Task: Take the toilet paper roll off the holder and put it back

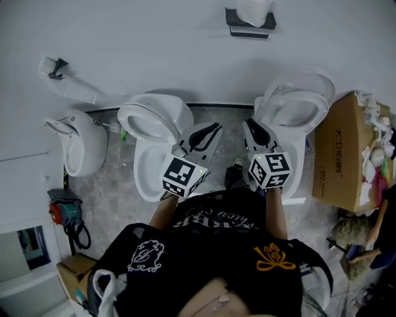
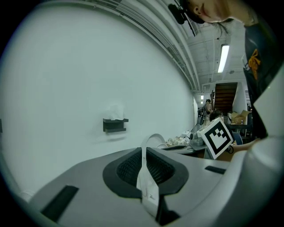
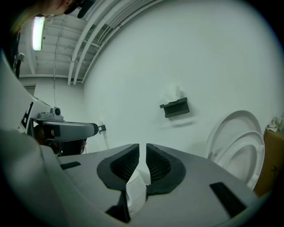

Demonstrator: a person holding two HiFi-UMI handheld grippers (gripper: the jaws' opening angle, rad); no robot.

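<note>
I see the white toilet paper roll (image 1: 253,11) sitting on the dark holder (image 1: 250,26), which is mounted on the wall. Roll looks lumpy, details blurry. Both well apart from my fingers: up-left of left fingers (image 2: 133,166), up-right of right fingers (image 3: 157,164).

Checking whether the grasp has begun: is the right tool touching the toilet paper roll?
Apart. The head view shows a wide gap between the right tool and the toilet paper roll.
</note>
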